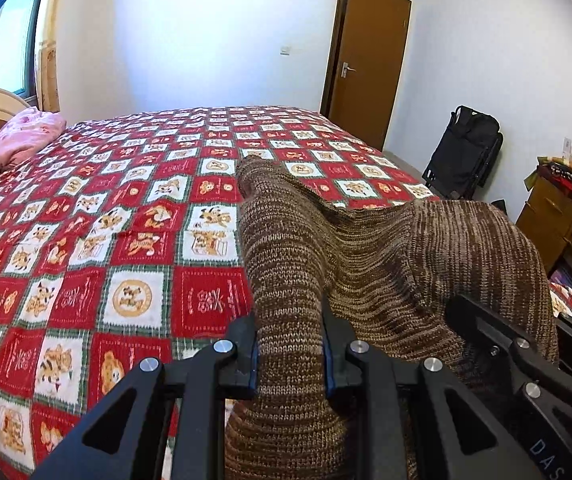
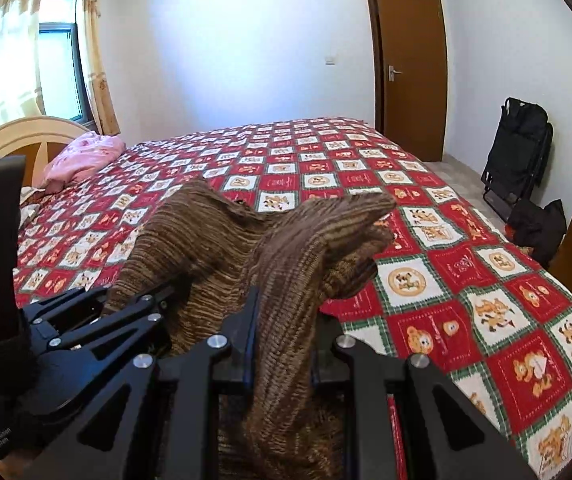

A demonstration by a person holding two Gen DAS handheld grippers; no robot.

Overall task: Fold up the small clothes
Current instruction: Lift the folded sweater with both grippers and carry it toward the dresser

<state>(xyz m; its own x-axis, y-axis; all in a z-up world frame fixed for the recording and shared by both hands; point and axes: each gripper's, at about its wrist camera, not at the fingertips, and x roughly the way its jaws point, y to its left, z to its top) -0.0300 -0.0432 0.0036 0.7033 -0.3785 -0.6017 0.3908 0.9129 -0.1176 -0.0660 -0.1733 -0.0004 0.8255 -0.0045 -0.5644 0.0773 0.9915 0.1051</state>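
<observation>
A brown striped knit garment (image 1: 366, 256) hangs between both grippers above the bed. My left gripper (image 1: 290, 356) is shut on a bunched fold of it, which rises forward over the quilt. My right gripper (image 2: 281, 336) is shut on another fold of the same garment (image 2: 221, 248), which drapes left toward the left gripper (image 2: 97, 320). The right gripper also shows at the right edge of the left wrist view (image 1: 526, 356), under the cloth. The garment's lower part is hidden below the fingers.
The bed carries a red, white and green cartoon quilt (image 1: 125, 216), (image 2: 466, 292). A pink pillow (image 1: 21, 140) lies by the cream headboard (image 2: 25, 140). A brown door (image 2: 410, 68), a black folded cart (image 2: 518, 148) and a wooden dresser (image 1: 566, 224) stand to the right.
</observation>
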